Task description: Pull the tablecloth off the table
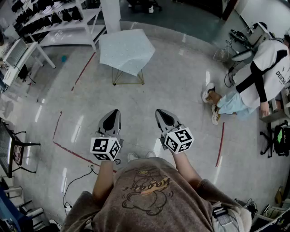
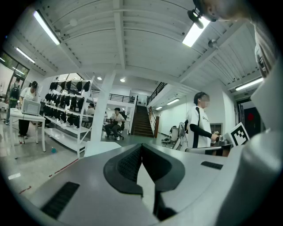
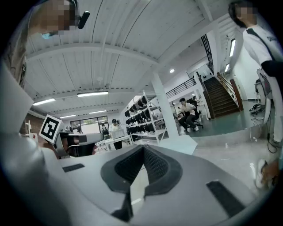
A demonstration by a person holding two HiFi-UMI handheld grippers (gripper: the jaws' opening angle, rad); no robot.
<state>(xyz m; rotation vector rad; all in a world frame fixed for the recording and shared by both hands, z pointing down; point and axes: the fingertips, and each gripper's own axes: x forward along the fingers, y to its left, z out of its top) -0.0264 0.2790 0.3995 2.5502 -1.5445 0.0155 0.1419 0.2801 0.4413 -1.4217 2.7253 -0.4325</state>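
Note:
A small table draped in a pale blue-white tablecloth point(image 1: 122, 50) stands on thin gold wire legs point(image 1: 128, 78), well ahead of me across bare floor. Both grippers are held level at chest height, far short of it. My left gripper point(image 1: 115, 111) is shut with nothing between its pads; in the left gripper view its jaws point(image 2: 141, 146) meet at the tip, with the tablecloth point(image 2: 99, 147) seen low beyond them. My right gripper point(image 1: 159, 111) is likewise shut and empty point(image 3: 143, 147), with the tablecloth point(image 3: 182, 144) to the right of its tip.
A person in a white shirt point(image 1: 260, 74) bends over at the right. White shelving racks point(image 1: 54, 18) and a white pillar point(image 1: 111, 12) stand behind the table, a desk point(image 1: 18, 54) and a chair point(image 1: 13, 152) at the left. Red tape lines point(image 1: 68, 151) and a cable point(image 1: 77, 179) lie on the floor.

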